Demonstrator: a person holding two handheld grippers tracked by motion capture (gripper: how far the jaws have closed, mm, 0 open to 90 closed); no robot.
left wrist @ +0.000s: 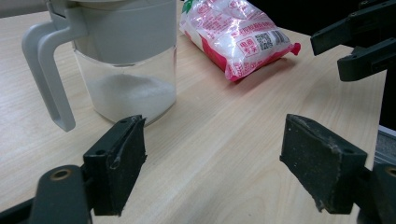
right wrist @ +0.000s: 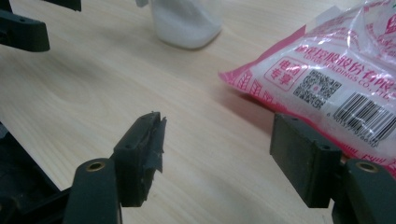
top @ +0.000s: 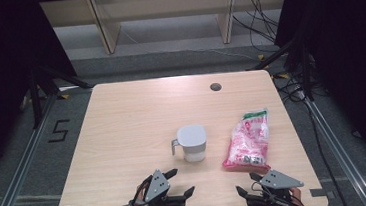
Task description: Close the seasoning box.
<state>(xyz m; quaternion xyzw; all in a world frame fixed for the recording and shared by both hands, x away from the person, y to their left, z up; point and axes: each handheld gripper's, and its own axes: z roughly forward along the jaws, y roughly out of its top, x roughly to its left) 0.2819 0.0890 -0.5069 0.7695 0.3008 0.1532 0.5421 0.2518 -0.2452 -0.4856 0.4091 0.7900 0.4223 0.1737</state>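
High view: both tongs (top: 182, 181) (top: 245, 184) agape — jug (top: 192, 143), bag (top: 247, 141) untouched

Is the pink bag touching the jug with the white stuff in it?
Apart. The high view shows bare table between the jug and the pink bag; the left gripper view shows that gap too.

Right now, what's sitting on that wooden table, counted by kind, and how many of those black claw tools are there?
Jugs with a grey lid and handle, white powder inside: 1
Pink and white sealed bags: 1
Hand-held grippers, both open and empty: 2, the left gripper and the right gripper
Total: 4
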